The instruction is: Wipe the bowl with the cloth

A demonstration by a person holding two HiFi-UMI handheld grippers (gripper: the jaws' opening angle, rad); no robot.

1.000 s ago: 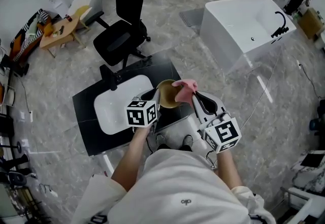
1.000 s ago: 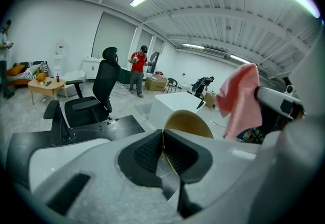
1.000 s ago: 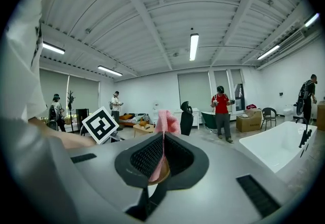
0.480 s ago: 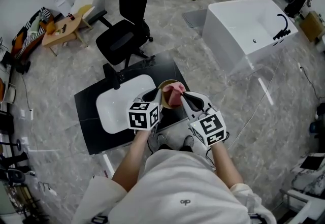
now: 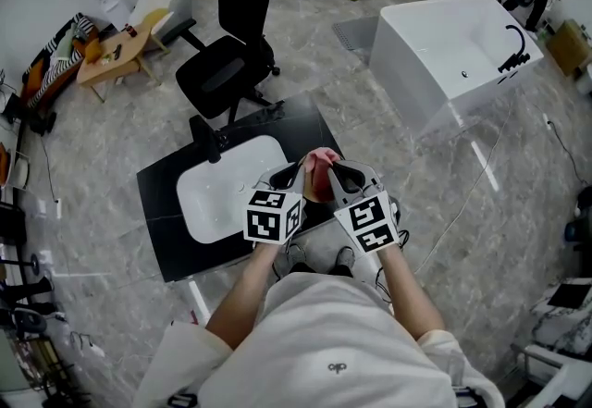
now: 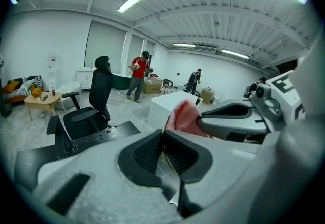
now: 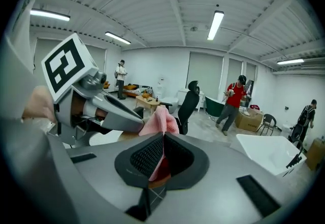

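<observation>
Left claw (image 6: 162,142) is clamped on the thin rim of the bowl (image 6: 165,127). Right claw (image 7: 161,154) is closed on the pink cloth (image 7: 159,119), which bunches just beyond its tips, beside the rim, above the worktop (image 5: 305,124).

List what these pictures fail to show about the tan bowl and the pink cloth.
- Head view: the tan bowl is almost wholly hidden beneath the left gripper, right gripper and pink cloth.
- Left gripper view: only a sliver of the bowl's rim shows between the shut jaws.
- Bowl's inside, clean or dirty: shown nowhere.
- Right gripper view: where cloth meets bowl is covered by the jaw pads clamping the cloth.
</observation>
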